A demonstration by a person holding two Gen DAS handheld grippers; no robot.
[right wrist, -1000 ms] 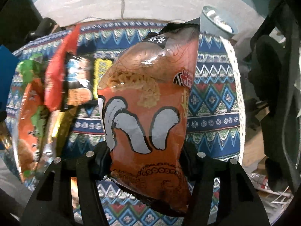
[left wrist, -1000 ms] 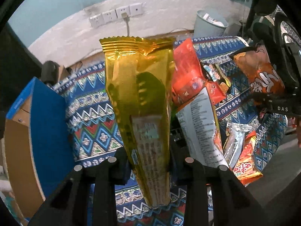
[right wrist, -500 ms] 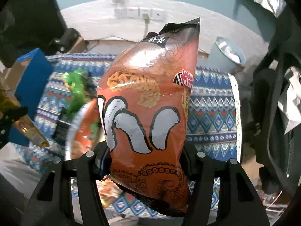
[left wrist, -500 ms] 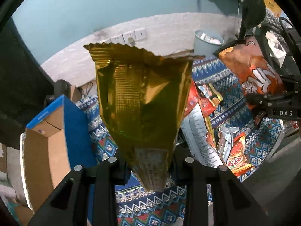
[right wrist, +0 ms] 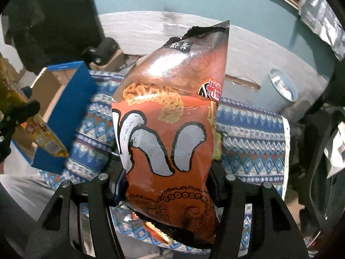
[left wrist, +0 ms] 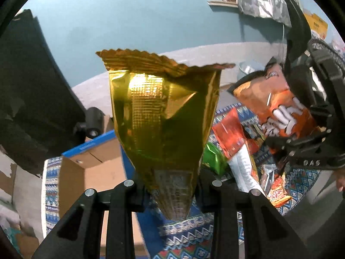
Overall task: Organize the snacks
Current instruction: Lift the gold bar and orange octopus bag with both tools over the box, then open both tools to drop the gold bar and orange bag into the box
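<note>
My left gripper (left wrist: 171, 185) is shut on the lower end of a gold foil snack bag (left wrist: 163, 116), which stands upright in the air. My right gripper (right wrist: 167, 183) is shut on an orange chip bag with an octopus drawing (right wrist: 168, 129), also lifted. In the left wrist view the orange chip bag (left wrist: 276, 105) hangs at the right in the right gripper (left wrist: 301, 149). In the right wrist view the gold bag (right wrist: 41, 133) shows at the left edge. An open blue cardboard box (left wrist: 92, 172) sits below left of the gold bag. Several snack packs (left wrist: 241, 155) lie on the patterned cloth.
A blue patterned cloth (right wrist: 248, 142) covers the table. The blue box (right wrist: 64, 108) stands at its left end. A grey bin (right wrist: 280, 90) stands behind the table by the white wall. A dark bulky shape (left wrist: 32, 99) fills the far left, and black gear (right wrist: 319, 151) the right.
Both grippers have risen with their bags and tilted up, so more wall and less table shows. The blue box has come into fuller view below the gold bag.
</note>
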